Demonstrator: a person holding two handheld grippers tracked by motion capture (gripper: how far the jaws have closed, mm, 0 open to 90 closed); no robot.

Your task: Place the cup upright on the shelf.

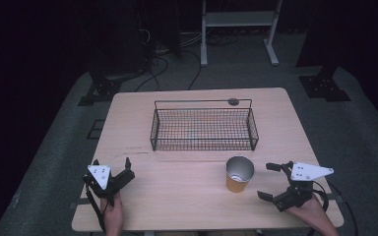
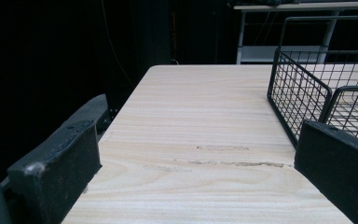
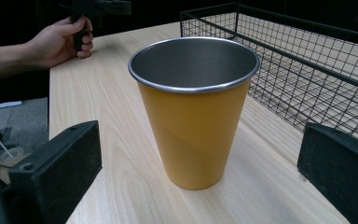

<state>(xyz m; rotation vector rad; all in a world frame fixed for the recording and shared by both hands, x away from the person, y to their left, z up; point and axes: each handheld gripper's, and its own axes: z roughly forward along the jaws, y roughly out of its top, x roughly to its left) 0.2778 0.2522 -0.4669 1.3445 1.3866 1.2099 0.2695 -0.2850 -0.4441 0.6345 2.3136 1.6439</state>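
Note:
A yellow cup [image 1: 238, 174] with a metal inside stands upright on the wooden table [image 1: 177, 196], just in front of the black wire basket [image 1: 204, 125]. My right gripper [image 1: 269, 181] is open a short way to the cup's right, jaws pointing at it. Seen from the right gripper view, the cup [image 3: 194, 112] stands between and just beyond the two spread jaws, touching neither. My left gripper [image 1: 111, 165] is open near the table's front left, holding nothing. In the left gripper view the jaws frame bare table [image 2: 200, 121], with the basket's corner [image 2: 303, 93] at the right.
The basket is empty and spans the table's middle. A small dark round thing [image 1: 233, 102] lies behind it. A metal frame [image 1: 238, 29] and cables lie on the floor beyond the table. In the right gripper view the other hand [image 3: 60, 39] holds its gripper.

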